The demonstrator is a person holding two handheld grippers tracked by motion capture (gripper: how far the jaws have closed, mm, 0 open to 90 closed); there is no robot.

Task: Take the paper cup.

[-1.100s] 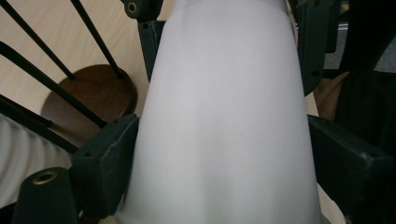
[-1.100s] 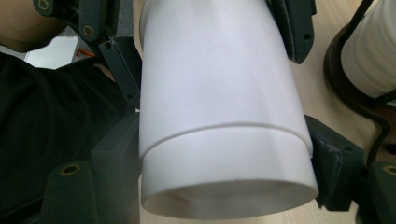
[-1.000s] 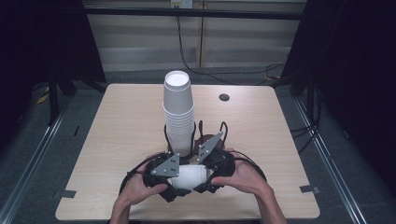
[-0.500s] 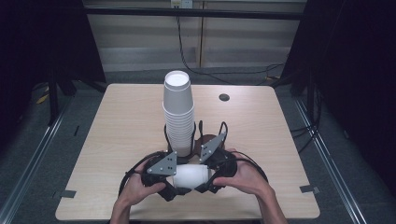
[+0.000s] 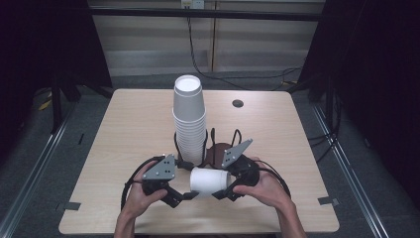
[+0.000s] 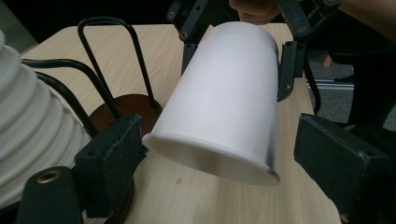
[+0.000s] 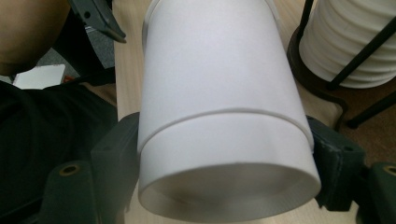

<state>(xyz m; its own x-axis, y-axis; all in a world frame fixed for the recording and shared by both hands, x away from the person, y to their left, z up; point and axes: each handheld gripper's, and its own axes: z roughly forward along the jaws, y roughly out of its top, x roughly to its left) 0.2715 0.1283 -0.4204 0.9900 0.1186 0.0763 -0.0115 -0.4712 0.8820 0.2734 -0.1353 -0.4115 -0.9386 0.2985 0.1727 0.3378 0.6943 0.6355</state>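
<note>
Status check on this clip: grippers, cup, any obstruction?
Right gripper clamped on white paper cup. Left gripper just closing, jaws around cup's rim, not gripping. Cup stack in holder behind, apart.

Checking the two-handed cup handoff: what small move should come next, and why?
Probably close the left hand-held gripper onto the cup rim. Its jaws have been closing, and the right jaw still stands apart from the cup, while the right hand-held gripper clamps the base end.
</note>
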